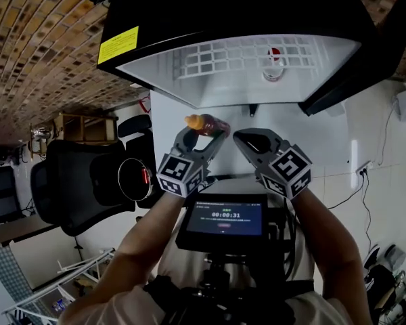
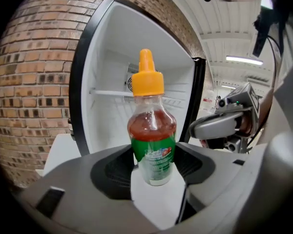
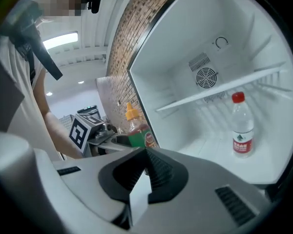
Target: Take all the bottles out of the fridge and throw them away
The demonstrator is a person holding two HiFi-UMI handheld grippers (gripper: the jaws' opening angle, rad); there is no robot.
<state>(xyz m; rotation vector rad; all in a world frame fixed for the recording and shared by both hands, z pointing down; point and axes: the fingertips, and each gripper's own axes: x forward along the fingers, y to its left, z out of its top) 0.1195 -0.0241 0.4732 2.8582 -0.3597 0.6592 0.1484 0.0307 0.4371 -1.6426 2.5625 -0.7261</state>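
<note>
Between the left gripper's (image 1: pixel 204 137) jaws: orange-capped sauce bottle (image 2: pixel 152 140), clamped at its lower body, upright, outside the fridge (image 3: pixel 185 62). Right gripper (image 3: pixel 145 162): jaws pressed together, nothing in them. From it, the red-capped water bottle (image 3: pixel 242 128) lies at 2 o'clock, well apart, standing upright on the fridge floor under the shelf (image 3: pixel 219 89). The right hand is nearer and free; likely the next reach, jaws opening first.

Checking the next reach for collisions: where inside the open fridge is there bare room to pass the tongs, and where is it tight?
Bare: the fridge floor between the water bottle and the left wall, and the wire shelf above, which shows nothing on it. Tight: right at the water bottle, whose cap stands close under the shelf.
</note>
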